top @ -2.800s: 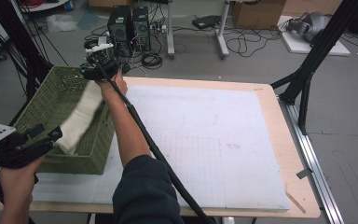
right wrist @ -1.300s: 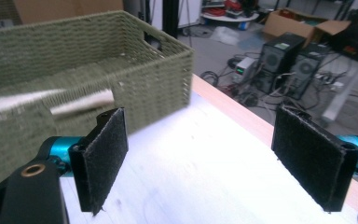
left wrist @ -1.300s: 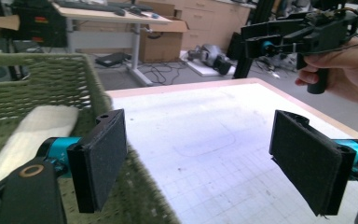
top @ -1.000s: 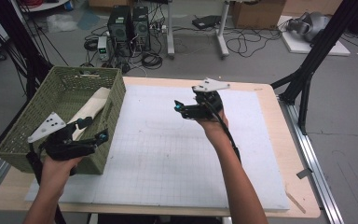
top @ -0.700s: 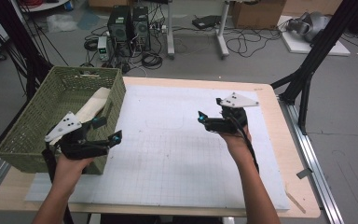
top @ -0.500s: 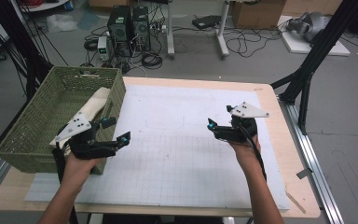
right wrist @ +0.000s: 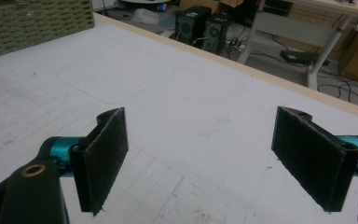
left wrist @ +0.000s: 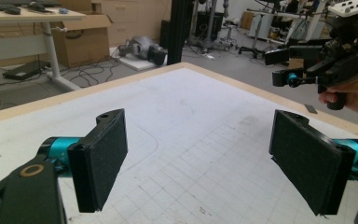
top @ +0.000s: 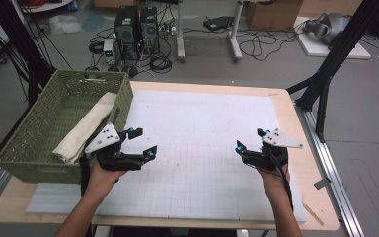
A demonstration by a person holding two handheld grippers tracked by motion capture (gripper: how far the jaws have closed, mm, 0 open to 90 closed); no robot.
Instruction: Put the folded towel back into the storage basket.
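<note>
Left gripper [top: 140, 143] is hovering over the white mat [top: 202, 128], jaws spread wide w/ nothing between them, just beside the green basket [top: 39, 163]. In the left gripper view its two black pads [left wrist: 100, 158] are standing well apart, only bare gridded mat betw. them. Right gripper [top: 249, 143] is hanging above the mat's right side, near the table [top: 306, 197] edge, jaws likewise gaping & empty; its own view is showing both pads [right wrist: 102, 156] apart over blank mat, basket wall at far top left.

The cloth [top: 86, 128], a cream folded or rolled towel, is lying lengthwise inside the basket, along the wall nearest the mat, one end pointing toward the person, close to the left gripper, the other toward the basket's far corner.

Judging by looks, the cloth is light, soft & floppy: no risk of breakage, little risk of slipping on the felt-like pads, but it will likely sag, unroll or drag if lifted by one end. Best hold probably is a pinch across the thick folded edge near the middle, or one gripper at each end, deep enough to catch all layers. The woven basket wall is standing betw. gripper & cloth, so an approach from above looks safer than from the side; cloth could snag on the weave.
</note>
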